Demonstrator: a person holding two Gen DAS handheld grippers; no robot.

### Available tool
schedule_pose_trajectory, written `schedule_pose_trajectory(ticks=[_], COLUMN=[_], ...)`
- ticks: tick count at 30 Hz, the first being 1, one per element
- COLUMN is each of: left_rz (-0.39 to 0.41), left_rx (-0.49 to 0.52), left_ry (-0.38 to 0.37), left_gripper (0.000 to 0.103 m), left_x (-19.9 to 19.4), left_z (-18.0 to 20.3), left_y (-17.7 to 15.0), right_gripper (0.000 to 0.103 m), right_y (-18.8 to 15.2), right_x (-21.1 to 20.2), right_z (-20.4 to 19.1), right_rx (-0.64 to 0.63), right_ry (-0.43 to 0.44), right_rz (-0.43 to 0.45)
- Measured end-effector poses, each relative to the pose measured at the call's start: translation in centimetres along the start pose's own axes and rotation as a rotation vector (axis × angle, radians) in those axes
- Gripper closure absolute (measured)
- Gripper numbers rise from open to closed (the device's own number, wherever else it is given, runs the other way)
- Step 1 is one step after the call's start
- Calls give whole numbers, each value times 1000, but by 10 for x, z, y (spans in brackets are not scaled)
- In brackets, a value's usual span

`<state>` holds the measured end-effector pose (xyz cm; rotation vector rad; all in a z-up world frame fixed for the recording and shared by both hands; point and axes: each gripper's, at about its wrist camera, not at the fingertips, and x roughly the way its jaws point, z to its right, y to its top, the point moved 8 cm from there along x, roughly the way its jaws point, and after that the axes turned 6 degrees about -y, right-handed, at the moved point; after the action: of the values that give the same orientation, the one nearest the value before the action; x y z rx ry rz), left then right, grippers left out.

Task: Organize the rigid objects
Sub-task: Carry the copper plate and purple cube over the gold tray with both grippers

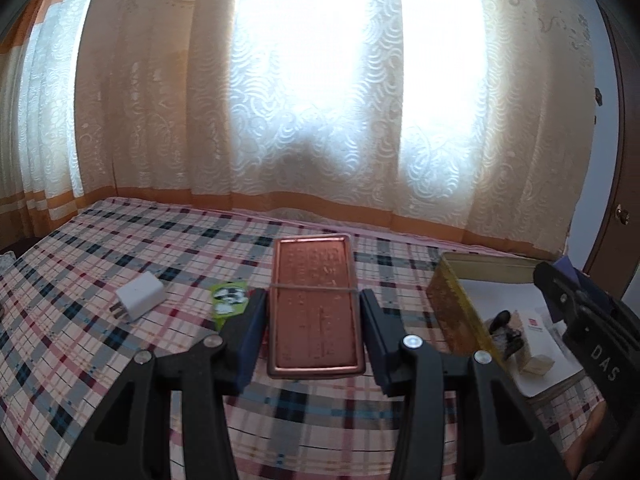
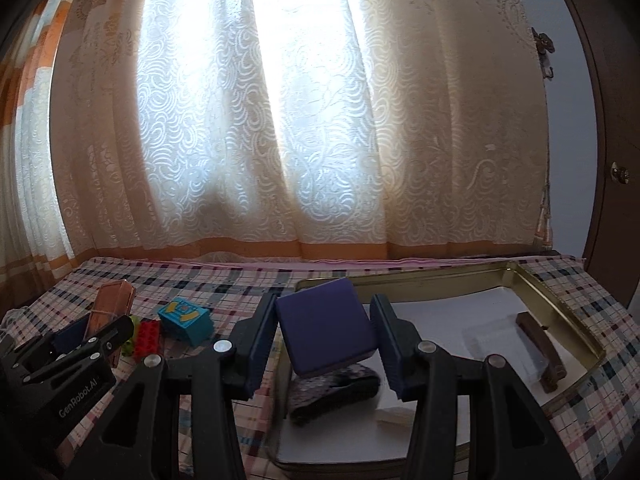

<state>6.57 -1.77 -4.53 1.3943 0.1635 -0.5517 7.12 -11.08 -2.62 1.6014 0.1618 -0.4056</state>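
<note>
While my left gripper [image 1: 314, 330] clamps the copper case [image 1: 316, 308] above the plaid bed [image 1: 120, 248], my right gripper [image 2: 324, 340] holds the purple box [image 2: 326, 326] over the open tin [image 2: 560, 292].

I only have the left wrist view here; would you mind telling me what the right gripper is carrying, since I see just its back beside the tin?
Observer: The right gripper holds a purple box between its pads, tilted, above the near left part of the gold tin.
Operator: Thank you. Is anything in the tin's far right part?
Observer: Yes, a brown curved piece lies by the right wall.
Operator: And what lies behind my left finger on the cloth?
Observer: A teal block and a red brick sit beside the left gripper, which holds the copper case.
</note>
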Motion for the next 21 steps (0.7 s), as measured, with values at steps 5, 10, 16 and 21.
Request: schedule_pose_trajectory(ticks=[5, 10, 16, 21], left_rz=[-1, -6, -10, -13], left_rx=[33, 53, 66, 79], left_ry=[-23, -40, -60, -76], left_gripper=[58, 58, 58, 58], left_x=[2, 4, 8, 11], left_z=[27, 49, 70, 87], left_y=[-1, -3, -4, -5], right_gripper=[52, 52, 52, 52], right_y=[1, 3, 4, 7], right_x=[1, 1, 2, 2], right_z=[14, 33, 56, 73], right_rx=[3, 21, 32, 42], right_ry=[-18, -38, -73, -99], right_rz=[-2, -1, -6, -2])
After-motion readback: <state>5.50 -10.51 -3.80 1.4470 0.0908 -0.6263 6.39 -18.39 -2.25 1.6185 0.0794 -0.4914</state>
